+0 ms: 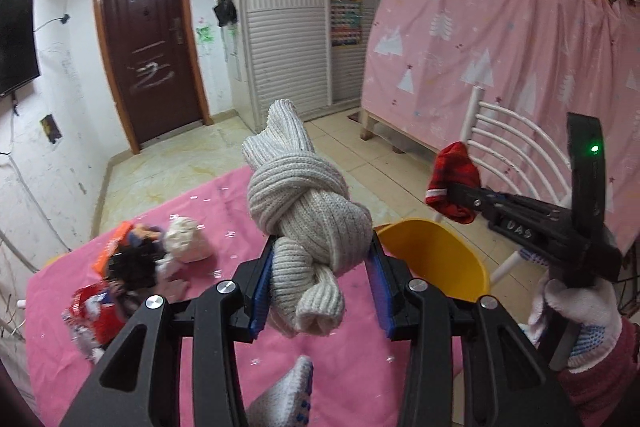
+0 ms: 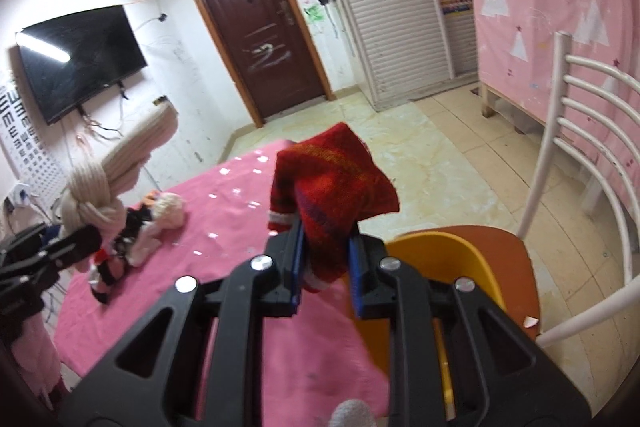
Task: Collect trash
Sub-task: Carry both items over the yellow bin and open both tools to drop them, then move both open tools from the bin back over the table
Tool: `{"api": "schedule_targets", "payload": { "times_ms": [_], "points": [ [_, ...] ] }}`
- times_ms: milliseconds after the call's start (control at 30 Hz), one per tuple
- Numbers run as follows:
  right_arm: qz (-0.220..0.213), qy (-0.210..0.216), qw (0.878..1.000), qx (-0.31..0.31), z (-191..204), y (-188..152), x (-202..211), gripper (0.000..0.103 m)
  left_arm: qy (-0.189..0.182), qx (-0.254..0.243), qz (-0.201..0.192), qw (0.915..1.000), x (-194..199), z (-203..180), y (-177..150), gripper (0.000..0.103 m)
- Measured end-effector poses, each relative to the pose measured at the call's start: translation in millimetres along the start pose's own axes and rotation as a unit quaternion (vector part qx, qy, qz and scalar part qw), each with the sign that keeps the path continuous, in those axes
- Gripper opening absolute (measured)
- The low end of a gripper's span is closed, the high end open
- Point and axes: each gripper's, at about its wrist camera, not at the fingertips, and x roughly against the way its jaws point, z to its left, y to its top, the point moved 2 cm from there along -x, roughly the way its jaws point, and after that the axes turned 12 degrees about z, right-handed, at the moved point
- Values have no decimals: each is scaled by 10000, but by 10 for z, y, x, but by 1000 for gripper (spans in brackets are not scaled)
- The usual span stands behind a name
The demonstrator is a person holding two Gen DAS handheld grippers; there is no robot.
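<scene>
My left gripper (image 1: 322, 279) is shut on a knotted grey-white knit sock (image 1: 304, 215) and holds it above the pink-covered table (image 1: 216, 203); it also shows in the right wrist view (image 2: 94, 203). My right gripper (image 2: 324, 259) is shut on a red knit sock (image 2: 330, 187), held above the table's right edge near the yellow bin (image 2: 452, 267). The left wrist view shows the red sock (image 1: 454, 183) over the yellow bin (image 1: 436, 259). A pile of more items (image 1: 132, 267) lies on the table's left part.
A white slatted chair (image 2: 580, 155) with an orange seat stands right of the table. A pink curtain (image 1: 500, 39) hangs behind it. A brown door (image 1: 152, 39) and white wardrobe are at the back. A TV (image 2: 80, 59) hangs on the left wall.
</scene>
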Motion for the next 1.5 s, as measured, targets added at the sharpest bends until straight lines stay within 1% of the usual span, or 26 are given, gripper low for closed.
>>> {"api": "schedule_targets", "payload": {
  "times_ms": [167, 267, 433, 533, 667, 733, 767, 800, 833, 900, 1067, 1200, 1267, 1300, 1333, 1500],
  "points": [
    [163, -159, 9996, -140, -281, -102, -110, 18, -429, -256, 117, 9987, -218, -333, 134, 34],
    [265, -239, 9992, -183, -397, -161, -182, 18, -580, -364, 220, 9974, -343, -501, 191, 34],
    [423, -295, 9980, -358, -623, -232, -315, 19, -695, -519, 399, 9954, -553, -733, 275, 34],
    [553, -251, 9969, -495, -728, -286, -404, 24, -783, -567, 543, 9938, -700, -858, 338, 34],
    [628, -212, 9959, -623, -843, -325, -456, 27, -853, -622, 647, 9923, -830, -995, 373, 34],
    [653, -224, 9953, -685, -899, -339, -468, 32, -904, -626, 708, 9914, -895, -1047, 394, 35],
    [670, -221, 9949, -715, -927, -340, -474, 33, -947, -614, 777, 9906, -946, -1071, 402, 36],
    [679, -225, 9948, -731, -939, -330, -476, 35, -949, -606, 815, 9903, -988, -1102, 415, 40],
    [681, -235, 9946, -744, -963, -338, -481, 35, -934, -601, 845, 9902, -1026, -1109, 429, 44],
    [694, -259, 9943, -766, -991, -345, -487, 35, -890, -569, 851, 9908, -1074, -1134, 466, 47],
    [707, -292, 9934, -860, -1066, -366, -472, 35, -904, -428, 870, 9912, -1110, -1093, 485, 47],
    [690, -303, 9935, -847, -1036, -361, -448, 35, -938, -366, 809, 9916, -1050, -1041, 489, 47],
    [666, -293, 9940, -811, -983, -342, -428, 39, -930, -327, 763, 9922, -1003, -995, 480, 47],
    [655, -291, 9943, -790, -973, -324, -424, 44, -945, -299, 741, 9923, -973, -966, 476, 47],
    [629, -290, 9947, -753, -932, -311, -409, 46, -953, -262, 715, 9925, -939, -932, 474, 47],
    [560, -261, 9965, -571, -741, -229, -358, 46, -950, -108, 570, 9938, -756, -758, 451, 47]
  ]
}}
